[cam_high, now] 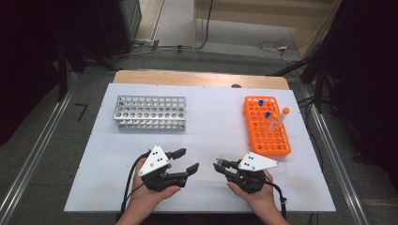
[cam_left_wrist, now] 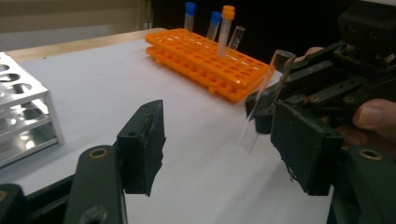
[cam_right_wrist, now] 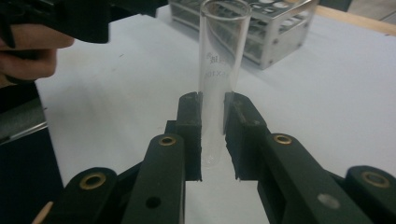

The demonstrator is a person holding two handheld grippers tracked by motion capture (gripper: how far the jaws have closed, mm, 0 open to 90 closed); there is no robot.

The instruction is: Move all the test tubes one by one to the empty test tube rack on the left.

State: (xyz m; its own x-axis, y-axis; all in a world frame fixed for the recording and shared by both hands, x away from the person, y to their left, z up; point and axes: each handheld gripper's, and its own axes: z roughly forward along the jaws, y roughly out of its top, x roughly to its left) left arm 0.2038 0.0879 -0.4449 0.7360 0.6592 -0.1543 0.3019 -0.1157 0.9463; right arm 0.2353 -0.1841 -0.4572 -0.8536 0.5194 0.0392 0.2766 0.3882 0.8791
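The right gripper point(cam_right_wrist: 212, 135) is clamping an uncapped clear glass test tube point(cam_right_wrist: 218, 70) upright above the white table sheet point(cam_high: 211, 126). The left gripper point(cam_left_wrist: 224, 140) is standing half open, empty, just beside it. The orange plastic rack point(cam_high: 266, 126) and silver metal rack point(cam_high: 150, 112) are standing farther back.

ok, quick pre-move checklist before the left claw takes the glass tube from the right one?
1. Right claw gripping the clear test tube: ok, pads pressed on its lower part.
2. Tube open end up, uncapped: ok.
3. Left claw open wide enough for the tube: ok, nothing between its jaws.
4. Left claw lined up on the tube: not ok, the tube sits beside its right jaw, not between the two.
5. Metal rack has free holes: ok.
6. Orange rack and its capped tubes clear of both claws: ok.
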